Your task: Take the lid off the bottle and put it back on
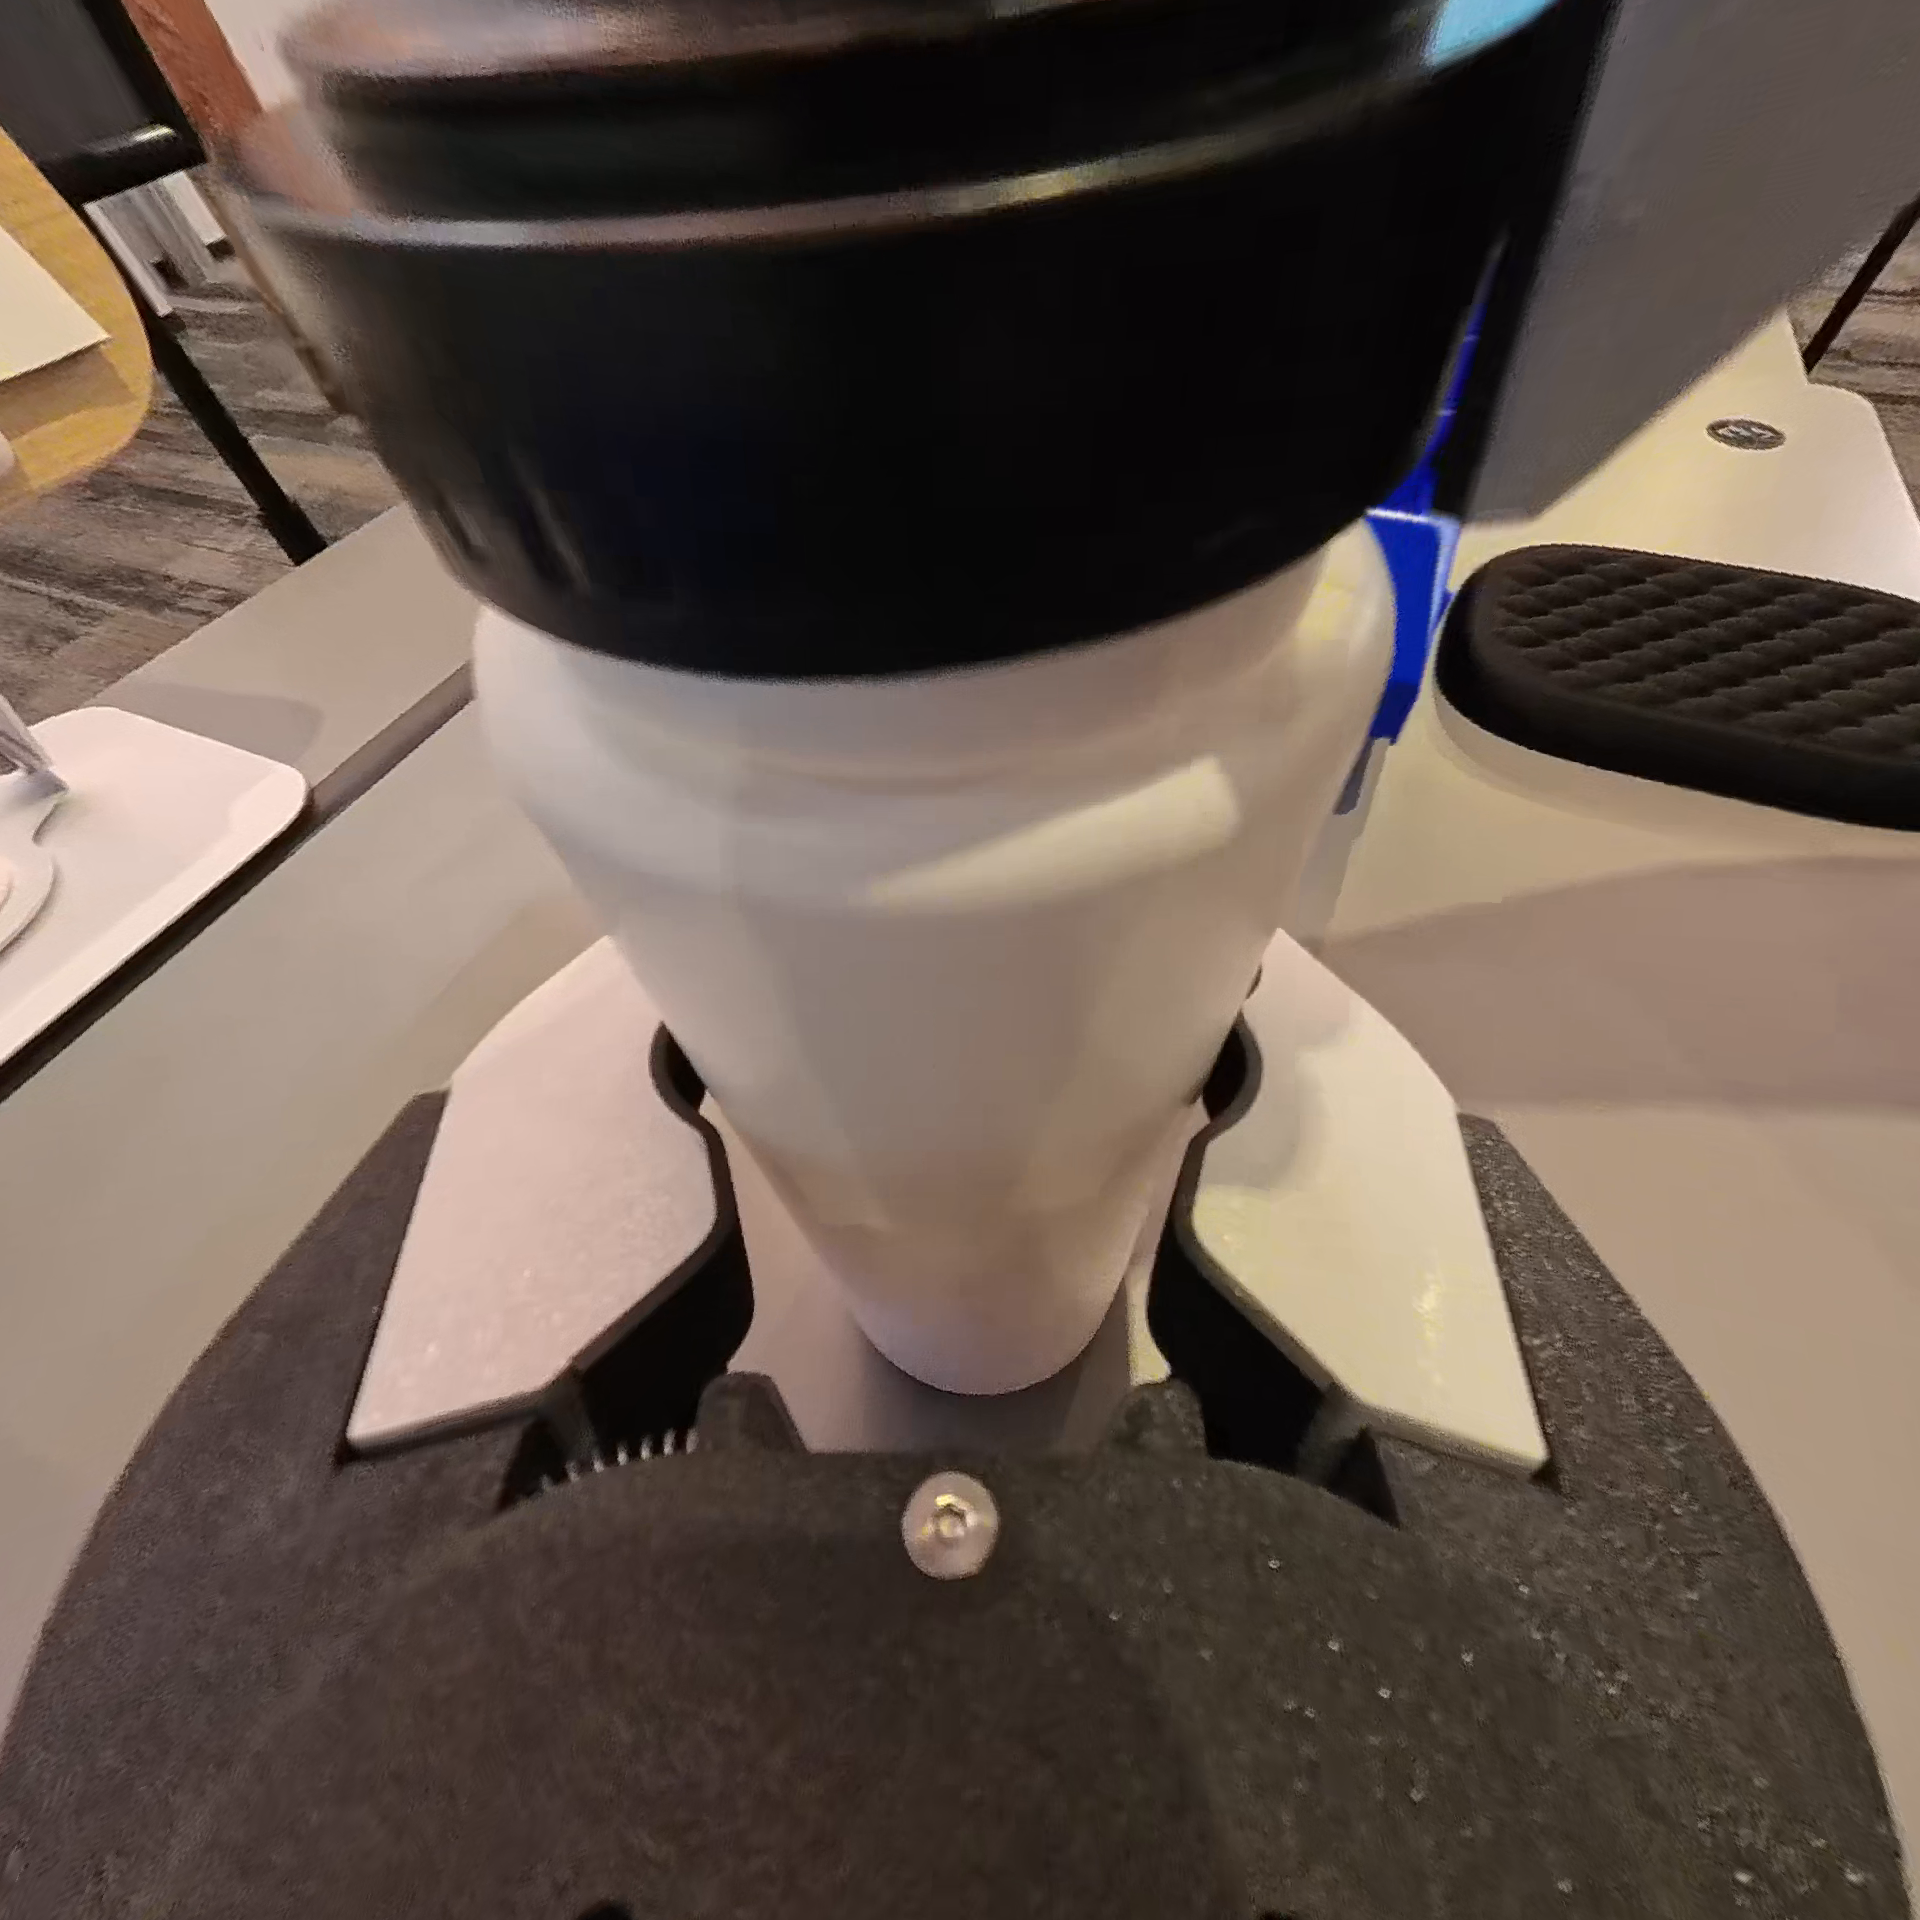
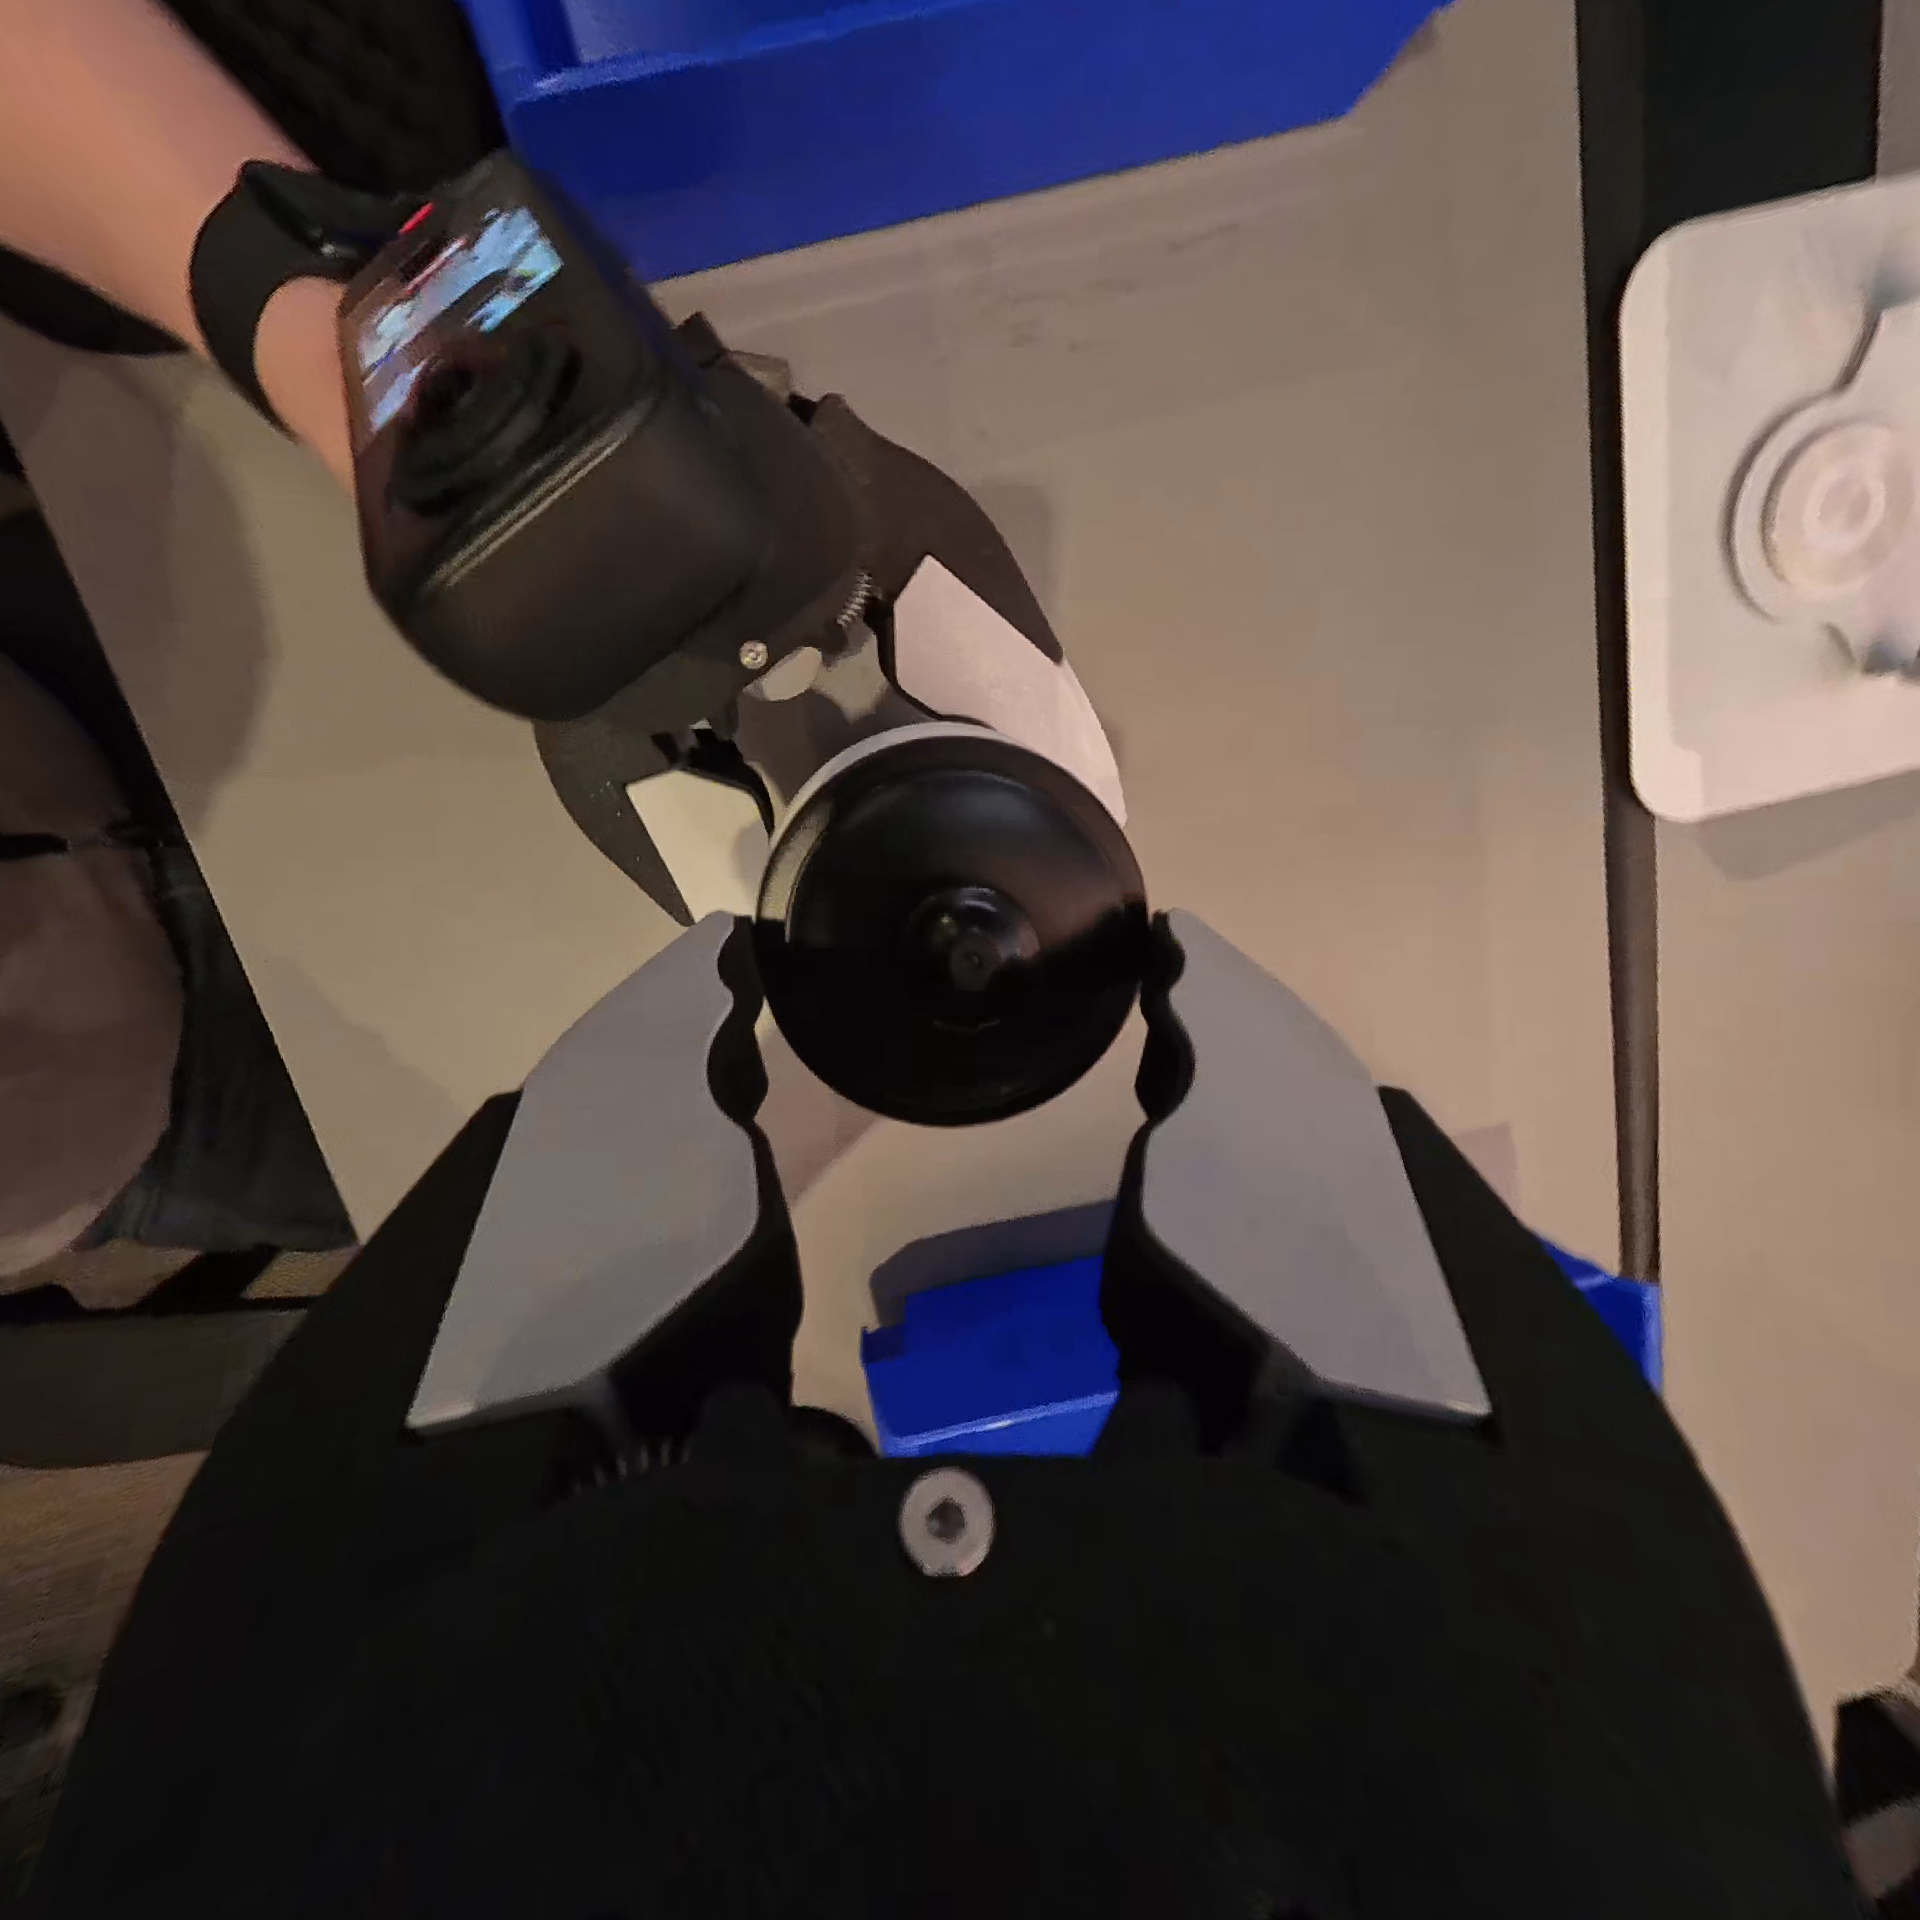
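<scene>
Two grippers are sharing one white plastic bottle (image 1: 935, 987): left gripper (image 1: 951, 1049) pinching its body, right gripper (image 2: 948, 997) clamping the glossy black round lid (image 2: 951, 940) between its fingertips, where uneven twisting could cross-thread it.

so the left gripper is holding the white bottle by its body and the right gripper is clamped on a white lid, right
Not quite: the lid is black, not white, as the right wrist view shows. The rest holds: the left gripper holds the white bottle by its body, and the right gripper is closed on the lid's rim.
</scene>
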The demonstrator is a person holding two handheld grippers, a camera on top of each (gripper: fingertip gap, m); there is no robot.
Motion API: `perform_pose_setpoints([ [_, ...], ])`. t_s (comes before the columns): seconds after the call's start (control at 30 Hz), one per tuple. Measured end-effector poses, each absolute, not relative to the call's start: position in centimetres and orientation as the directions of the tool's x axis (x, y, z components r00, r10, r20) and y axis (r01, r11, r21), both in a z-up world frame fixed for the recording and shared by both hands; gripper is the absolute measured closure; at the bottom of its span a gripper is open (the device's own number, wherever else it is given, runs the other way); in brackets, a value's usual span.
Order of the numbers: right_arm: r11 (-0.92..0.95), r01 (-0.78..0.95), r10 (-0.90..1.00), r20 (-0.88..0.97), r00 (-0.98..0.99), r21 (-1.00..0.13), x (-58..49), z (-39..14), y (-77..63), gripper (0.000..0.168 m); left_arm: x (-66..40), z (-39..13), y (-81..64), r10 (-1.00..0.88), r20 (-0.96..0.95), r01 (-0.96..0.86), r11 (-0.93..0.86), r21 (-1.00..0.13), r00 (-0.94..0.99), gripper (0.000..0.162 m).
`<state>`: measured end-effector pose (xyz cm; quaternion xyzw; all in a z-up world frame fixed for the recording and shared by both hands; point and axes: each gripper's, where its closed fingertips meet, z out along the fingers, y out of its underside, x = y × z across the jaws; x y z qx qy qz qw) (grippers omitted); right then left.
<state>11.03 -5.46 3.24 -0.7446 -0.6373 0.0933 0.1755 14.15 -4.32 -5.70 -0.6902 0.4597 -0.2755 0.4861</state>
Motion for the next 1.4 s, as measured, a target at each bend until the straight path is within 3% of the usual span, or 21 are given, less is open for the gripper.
perform_pose_setpoints([
  [0.2,-0.116,0.867,0.989,0.025,0.147,-0.485,10.99,3.32,-5.24,0.096,14.26,-5.59,-4.34,-0.907,-0.047,-0.357,-0.116,-0.927,0.418,0.066],
  [0.63,-0.068,0.917,0.987,0.106,0.118,-0.392,10.8,3.07,-5.34,0.095,14.09,-5.79,-4.24,-0.901,-0.054,-0.371,-0.122,-0.921,0.43,0.066],
  [0.9,-0.187,0.882,0.962,0.102,0.254,-0.433,10.79,3.1,-5.26,0.095,13.98,-5.82,-4.14,-0.887,-0.058,-0.375,-0.133,-0.917,0.458,0.065],
  [1.23,-0.467,0.746,0.809,0.111,0.577,-0.476,10.78,3.14,-5.05,0.095,13.81,-5.82,-4.0,-0.866,-0.059,-0.37,-0.149,-0.917,0.497,0.065],
  [1.4,-0.383,0.813,0.845,0.188,0.5,-0.439,11.2,2.96,-5.19,0.095,13.82,-5.81,-4.0,-0.87,-0.057,-0.368,-0.147,-0.918,0.49,0.065],
])
